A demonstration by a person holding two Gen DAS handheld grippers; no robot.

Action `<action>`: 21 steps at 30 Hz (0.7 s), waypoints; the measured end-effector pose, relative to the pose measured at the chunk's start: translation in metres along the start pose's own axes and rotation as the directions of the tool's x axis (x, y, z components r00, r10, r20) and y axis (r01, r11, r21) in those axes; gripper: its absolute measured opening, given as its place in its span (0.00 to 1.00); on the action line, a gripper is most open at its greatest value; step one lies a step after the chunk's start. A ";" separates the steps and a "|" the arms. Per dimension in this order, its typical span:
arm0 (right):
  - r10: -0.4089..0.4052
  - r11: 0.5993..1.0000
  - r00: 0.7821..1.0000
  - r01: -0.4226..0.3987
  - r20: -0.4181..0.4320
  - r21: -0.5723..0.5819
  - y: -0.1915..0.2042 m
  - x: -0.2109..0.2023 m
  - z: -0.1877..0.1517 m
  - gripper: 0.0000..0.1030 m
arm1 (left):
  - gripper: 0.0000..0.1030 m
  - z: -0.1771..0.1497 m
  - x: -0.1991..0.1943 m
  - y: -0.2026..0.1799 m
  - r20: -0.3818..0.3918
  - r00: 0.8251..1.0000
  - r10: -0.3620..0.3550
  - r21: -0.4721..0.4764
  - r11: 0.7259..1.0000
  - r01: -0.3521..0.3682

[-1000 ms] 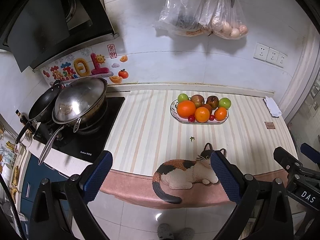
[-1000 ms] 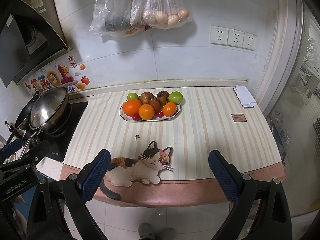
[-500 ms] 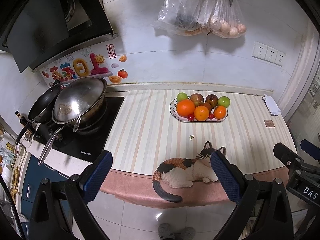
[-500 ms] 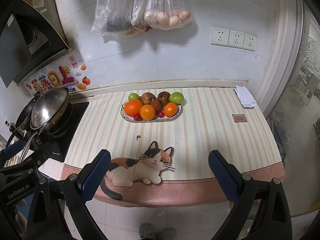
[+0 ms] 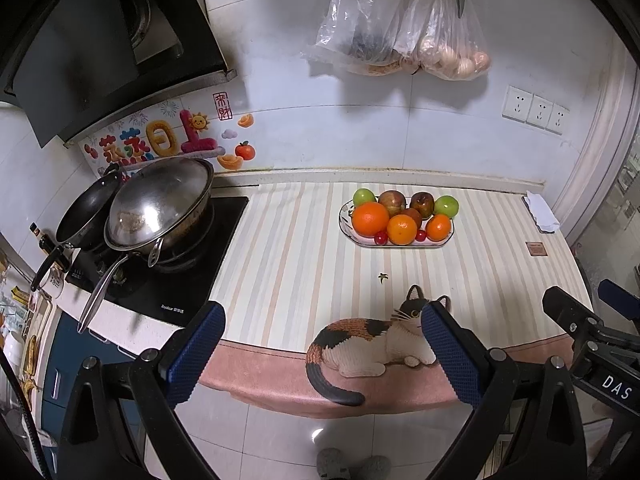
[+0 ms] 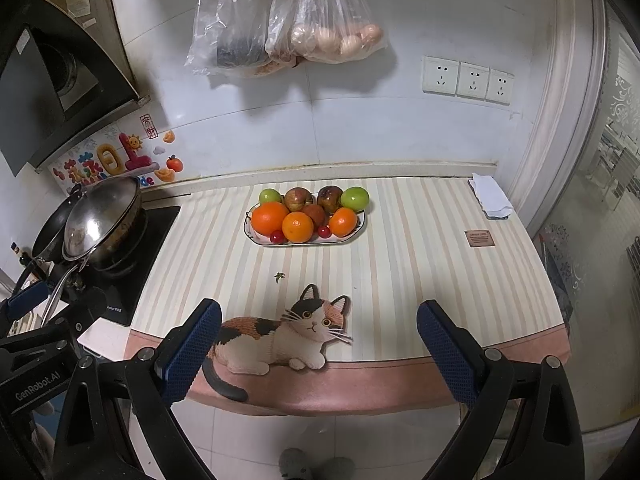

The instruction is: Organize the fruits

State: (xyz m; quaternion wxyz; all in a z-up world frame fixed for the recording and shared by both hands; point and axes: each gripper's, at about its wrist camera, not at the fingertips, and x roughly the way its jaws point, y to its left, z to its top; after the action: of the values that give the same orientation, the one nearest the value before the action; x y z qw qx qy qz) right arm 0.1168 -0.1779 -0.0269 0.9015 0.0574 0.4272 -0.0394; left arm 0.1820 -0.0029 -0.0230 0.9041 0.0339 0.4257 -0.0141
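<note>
- Off the counter's front edge, the left gripper and right gripper hang with jaws wide apart, both empty.
- Just beyond them lies a cat mat on the striped counter.
- Farther back, mid-counter and well apart from both grippers, sits the plate piled with fruit: oranges, apples, cherries.
- The fruit looks firm, round and likely to roll; I would pinch each across its middle, gently on the small cherries.
</note>
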 end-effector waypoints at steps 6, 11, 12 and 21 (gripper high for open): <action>0.001 1.000 1.000 -0.001 0.000 0.001 0.000 0.000 0.000 0.97 | 0.98 0.000 -0.002 0.002 -0.001 1.000 0.000 0.000 1.000 0.000; 0.002 1.000 1.000 -0.002 -0.004 -0.002 0.003 -0.002 -0.002 0.97 | 0.98 -0.001 -0.003 0.002 -0.001 1.000 -0.001 -0.001 1.000 0.001; 0.003 1.000 1.000 -0.003 -0.003 -0.002 0.004 -0.003 -0.003 0.97 | 0.98 -0.001 -0.003 0.002 0.000 1.000 -0.002 0.000 1.000 0.002; 0.002 1.000 1.000 -0.002 0.002 -0.002 0.005 -0.009 -0.004 0.97 | 0.98 -0.006 -0.007 0.005 0.002 1.000 -0.008 0.001 1.000 0.008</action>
State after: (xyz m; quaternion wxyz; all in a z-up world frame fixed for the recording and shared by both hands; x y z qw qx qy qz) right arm 0.1084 -0.1720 -0.0225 0.9019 0.0568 0.4264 -0.0380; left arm 0.1734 0.0026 -0.0205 0.9045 0.0325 0.4249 -0.0179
